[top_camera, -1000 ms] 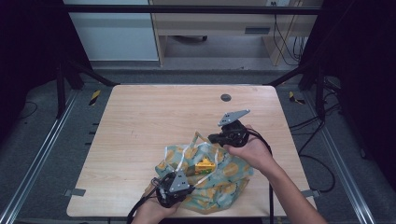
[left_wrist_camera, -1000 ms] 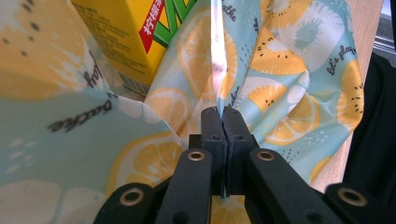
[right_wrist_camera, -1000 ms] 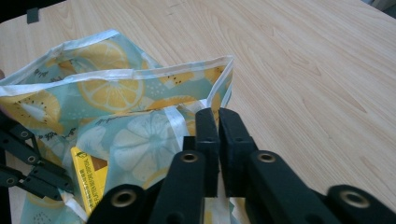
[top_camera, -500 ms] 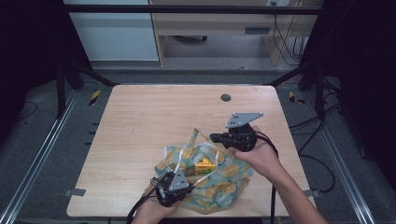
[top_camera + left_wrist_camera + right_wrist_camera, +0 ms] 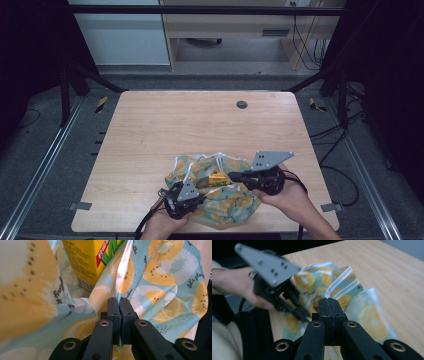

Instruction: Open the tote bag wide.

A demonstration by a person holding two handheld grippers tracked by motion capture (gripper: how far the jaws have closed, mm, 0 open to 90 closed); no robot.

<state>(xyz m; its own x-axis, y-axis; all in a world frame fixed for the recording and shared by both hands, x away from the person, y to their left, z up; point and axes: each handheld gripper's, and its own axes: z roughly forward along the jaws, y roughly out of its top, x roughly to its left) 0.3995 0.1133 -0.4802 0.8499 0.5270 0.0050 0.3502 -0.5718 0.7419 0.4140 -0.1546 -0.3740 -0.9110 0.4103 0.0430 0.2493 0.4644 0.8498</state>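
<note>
Lemon-printed, pale blue and yellow, the bag (image 5: 220, 197) lay crumpled near the front edge of the wooden table (image 5: 200, 125), between the person's two hands; a yellow carton (image 5: 217, 179) showed inside its open mouth, and the left gripper view put the carton (image 5: 85, 260) just beyond the fabric, its barcode edge in sight. At the bag's near left corner the left gripper (image 5: 200, 192) had its jaws pressed together on a fold of the printed material (image 5: 119, 302), pinching it tight; the left hand (image 5: 162, 225) held it low over the table edge. On the right side the right gripper (image 5: 235, 176) lay almost level, pointing left toward the carton, gripped by the right hand (image 5: 285, 192); its jaws (image 5: 329, 302) were clamped on the bag's clear zip strip (image 5: 342, 281), which curled upward from between them.
</note>
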